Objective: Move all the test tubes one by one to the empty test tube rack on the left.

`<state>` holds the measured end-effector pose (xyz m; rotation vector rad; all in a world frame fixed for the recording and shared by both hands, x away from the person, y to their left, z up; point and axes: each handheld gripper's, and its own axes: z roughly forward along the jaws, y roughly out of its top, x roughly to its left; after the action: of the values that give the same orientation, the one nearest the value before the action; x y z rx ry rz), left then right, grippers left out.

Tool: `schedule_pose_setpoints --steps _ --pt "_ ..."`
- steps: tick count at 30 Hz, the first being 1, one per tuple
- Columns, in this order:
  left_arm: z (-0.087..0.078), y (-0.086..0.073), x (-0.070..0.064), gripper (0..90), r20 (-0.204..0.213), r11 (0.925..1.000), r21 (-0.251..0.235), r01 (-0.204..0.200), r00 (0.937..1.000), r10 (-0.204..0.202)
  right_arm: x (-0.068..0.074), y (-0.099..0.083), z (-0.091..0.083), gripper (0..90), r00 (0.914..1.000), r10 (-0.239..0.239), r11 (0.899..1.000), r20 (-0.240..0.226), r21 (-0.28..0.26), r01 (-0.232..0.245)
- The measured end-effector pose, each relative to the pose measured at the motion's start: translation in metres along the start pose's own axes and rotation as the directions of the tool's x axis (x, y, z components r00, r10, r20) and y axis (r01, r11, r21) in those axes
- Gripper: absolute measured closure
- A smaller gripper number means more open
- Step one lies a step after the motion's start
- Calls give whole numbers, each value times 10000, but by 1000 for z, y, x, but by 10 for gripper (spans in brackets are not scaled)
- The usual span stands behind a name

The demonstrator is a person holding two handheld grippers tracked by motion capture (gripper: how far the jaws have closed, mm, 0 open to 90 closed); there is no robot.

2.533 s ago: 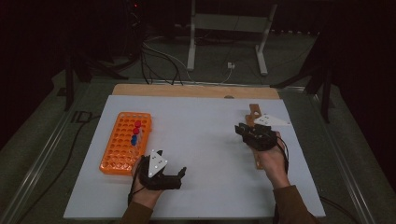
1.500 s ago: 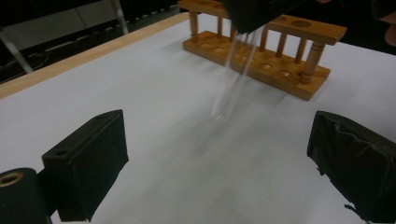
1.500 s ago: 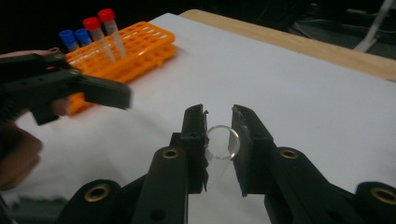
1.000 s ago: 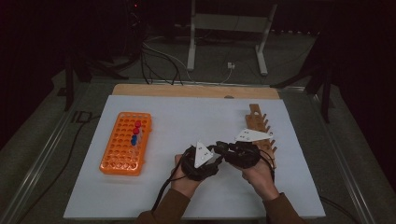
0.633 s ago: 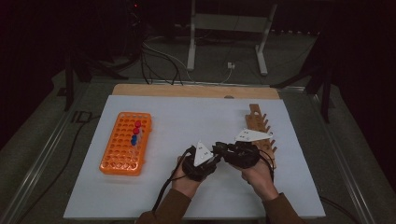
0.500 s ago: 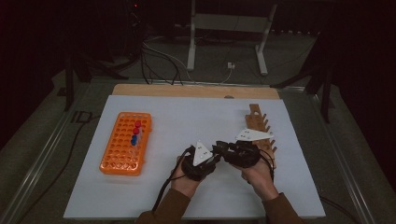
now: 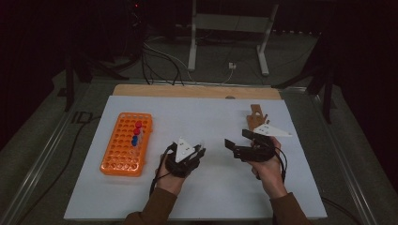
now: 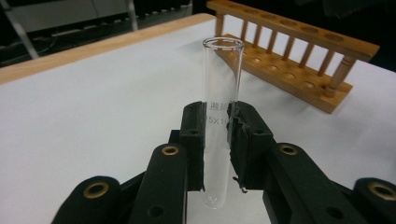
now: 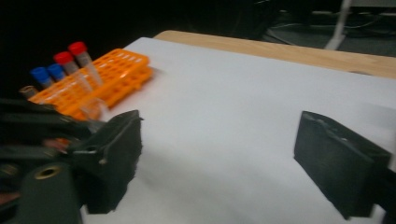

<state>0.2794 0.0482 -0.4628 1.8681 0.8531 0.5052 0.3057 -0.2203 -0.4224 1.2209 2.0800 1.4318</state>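
Observation:
A clear glass test tube (image 8: 222,74) stands upright between the jaws of my left gripper (image 8: 217,112), which is shut on its lower half. In the high view my left gripper (image 7: 197,152) sits mid-table, right of the orange tube rack (image 7: 123,150). My right gripper (image 7: 237,139) is a short way to its right, its jaws wide open with nothing between them (image 9: 224,140). The wooden test tube rack (image 7: 256,118) stands just behind the right gripper, partly hidden by it, and shows its row of holes in the left gripper view (image 8: 289,51).
The orange rack (image 9: 116,70) holds red-capped and blue-capped tubes (image 9: 77,49) near its far end. A white mat (image 7: 211,112) covers the table, with a wooden strip (image 7: 197,90) along its far edge. Cables and a metal stand lie on the floor beyond.
The two grippers, close together mid-table half a second ago, have parted. My left gripper drew left with the glass tube in it, and my right gripper moved right and stands open.

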Motion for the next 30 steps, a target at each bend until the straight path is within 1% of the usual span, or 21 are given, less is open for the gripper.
schedule_pose_setpoints --steps 3,4,6,8,10,12,15,18,20,24,27,30 --pt "-9 -1 7 768 -146 9999 -88 48 9999 -49 -6 -4 -5 77 9994 -42 10000 349 -1 42" --pt "-12 -2 8 768 -167 9999 -134 68 9998 -71 -7 -5 -7 55 9991 30 10000 432 -9 -30" --pt "-18 -3 11 768 -191 9999 -150 -37 9998 34 -11 -7 -11 18 9984 138 9999 541 -67 -134" --pt "-26 -5 15 768 -232 9998 -186 -112 9997 108 -14 -8 -16 0 9975 107 9999 705 -75 -102" --pt "-33 -7 19 767 -340 9997 -201 -156 9993 149 -18 -10 -23 0 9966 168 9997 807 -200 -152" --pt "-40 -9 24 767 -437 9996 -260 -113 9990 102 -22 -13 -28 0 9956 292 9993 896 -255 -270" --pt "-49 -13 30 767 -592 9995 -330 -10 9982 -10 -25 -15 -32 0 9943 302 9993 1023 -241 -279" --pt "-58 -15 37 767 -734 9990 -433 71 9972 -102 -27 -16 -37 0 9923 324 9990 1193 -357 -283" --pt "-65 -17 40 767 -839 9987 -499 73 9964 -114 -28 -16 -39 0 9920 368 9984 1210 -470 -313" --pt "-80 -19 49 767 -1002 9979 -643 23 9949 -88 -28 -16 -40 0 9914 377 9982 1256 -515 -314" --pt "-90 -21 57 767 -1154 9969 -784 100 9931 -191 -29 -17 -41 0 9907 431 9979 1294 -539 -364" --pt "-99 -25 64 766 -1329 9963 -816 259 9905 -366 -31 -19 -43 0 9897 528 9972 1332 -592 -453"
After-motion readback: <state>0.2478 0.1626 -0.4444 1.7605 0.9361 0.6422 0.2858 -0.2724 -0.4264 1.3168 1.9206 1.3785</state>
